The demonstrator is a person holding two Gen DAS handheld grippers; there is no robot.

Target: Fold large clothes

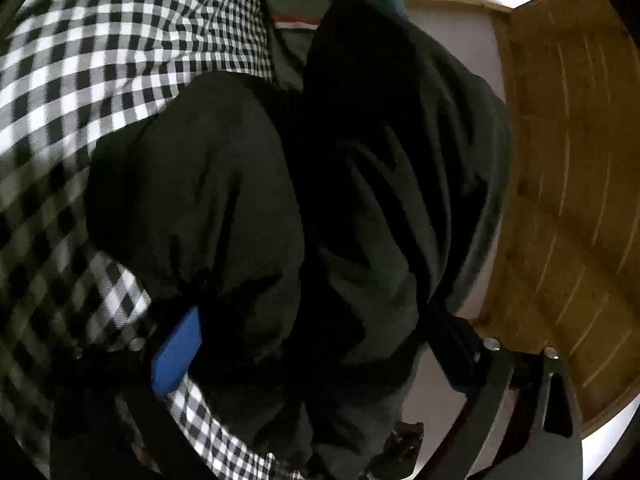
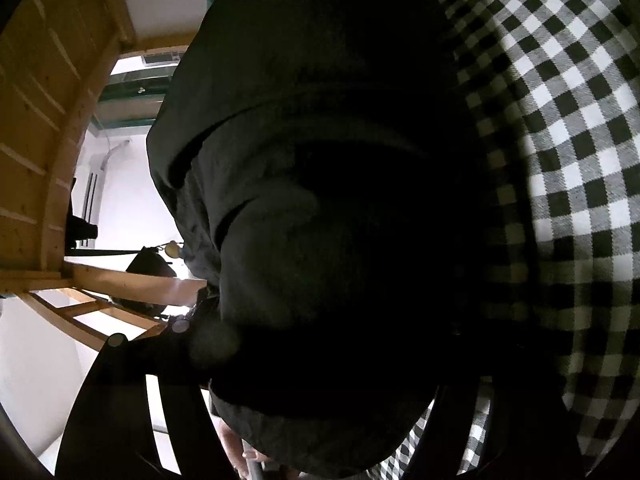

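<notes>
Dark green cloth (image 1: 248,184), a large bunched garment, fills the middle of both wrist views and lies heaped on a black-and-white checked cover (image 1: 100,64). In the left wrist view the left gripper (image 1: 316,344) has its fingers well apart, one with a blue pad (image 1: 176,354) at the left edge of the heap and the other at the right by a wooden panel (image 1: 568,168); folds of the garment bulge between them, but whether the pads press on it I cannot tell. In the right wrist view the right gripper (image 2: 320,360) is sunk in shadow under the same dark cloth (image 2: 280,216); its dark fingers stand at either side of the bundle, and a grip cannot be made out. Checked cover (image 2: 572,128) runs down the right, wooden slats (image 2: 40,128) and a white wall (image 2: 132,200) down the left.
</notes>
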